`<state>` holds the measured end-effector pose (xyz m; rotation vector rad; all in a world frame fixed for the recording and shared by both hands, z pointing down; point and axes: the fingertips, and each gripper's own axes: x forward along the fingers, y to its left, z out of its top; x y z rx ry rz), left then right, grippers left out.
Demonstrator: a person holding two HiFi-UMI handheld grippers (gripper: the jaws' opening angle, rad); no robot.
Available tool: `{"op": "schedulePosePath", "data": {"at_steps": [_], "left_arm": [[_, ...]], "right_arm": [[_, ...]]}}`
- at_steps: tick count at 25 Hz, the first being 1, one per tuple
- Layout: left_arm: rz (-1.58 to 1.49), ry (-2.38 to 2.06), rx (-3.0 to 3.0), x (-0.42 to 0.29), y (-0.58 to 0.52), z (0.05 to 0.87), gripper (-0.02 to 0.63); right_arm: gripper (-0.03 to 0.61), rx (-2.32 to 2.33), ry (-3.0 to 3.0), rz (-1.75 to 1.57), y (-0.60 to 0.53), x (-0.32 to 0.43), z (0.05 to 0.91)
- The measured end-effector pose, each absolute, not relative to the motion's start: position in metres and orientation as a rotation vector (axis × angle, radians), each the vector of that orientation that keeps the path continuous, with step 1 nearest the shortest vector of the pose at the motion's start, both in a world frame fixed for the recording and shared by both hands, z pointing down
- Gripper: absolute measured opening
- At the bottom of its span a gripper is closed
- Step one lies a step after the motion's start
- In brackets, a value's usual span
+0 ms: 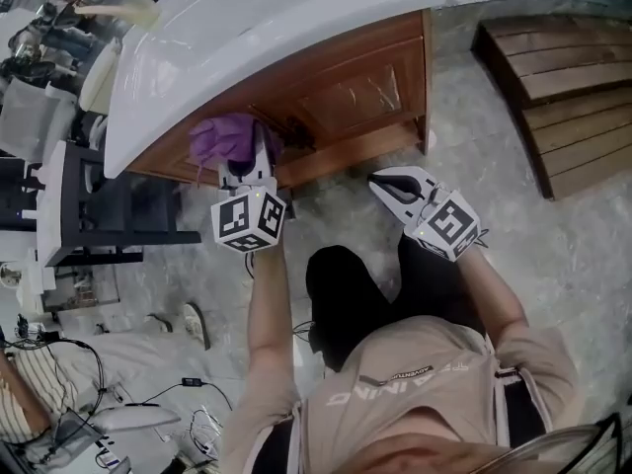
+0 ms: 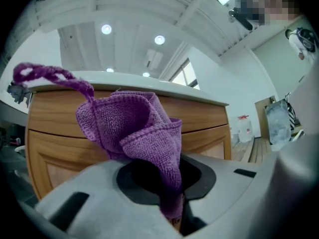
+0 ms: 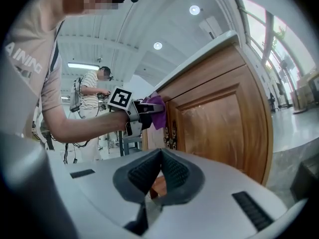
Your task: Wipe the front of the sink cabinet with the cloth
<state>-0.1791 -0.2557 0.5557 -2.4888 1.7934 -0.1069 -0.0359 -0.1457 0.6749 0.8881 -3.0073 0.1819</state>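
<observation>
The wooden sink cabinet (image 1: 346,92) stands under a white sink top (image 1: 257,28). My left gripper (image 1: 244,169) is shut on a bunched purple cloth (image 1: 223,136), which is held up against the cabinet front just under the counter edge. In the left gripper view the cloth (image 2: 135,128) sticks up out of the left gripper (image 2: 172,203), in front of the cabinet's panels (image 2: 55,148). My right gripper (image 1: 393,186) hangs shut and empty below the cabinet's right door (image 3: 219,123). The right gripper view shows the right gripper (image 3: 159,169), with the left gripper (image 3: 135,117) and the cloth (image 3: 156,108) beyond it.
Wooden slatted steps (image 1: 558,67) lie on the floor at the right. A black frame stand (image 1: 99,215) is left of the cabinet. Cables (image 1: 193,408) and sandals (image 1: 194,324) lie on the floor at lower left. A person in a striped shirt (image 3: 92,96) stands beyond the cabinet.
</observation>
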Motion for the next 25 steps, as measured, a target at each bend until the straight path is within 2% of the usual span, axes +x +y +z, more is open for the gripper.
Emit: {"op": "schedulePosePath", "data": {"at_steps": [15, 25], "left_arm": [[-0.137, 1.342, -2.783, 0.015, -0.268, 0.559, 0.052], [-0.115, 1.145, -2.872, 0.104, -0.272, 0.562, 0.052]], "right_arm": [[0.012, 1.168, -2.904, 0.209, -0.123, 0.059, 0.681], [0.012, 1.324, -2.813, 0.225, -0.105, 0.113, 0.687]]}}
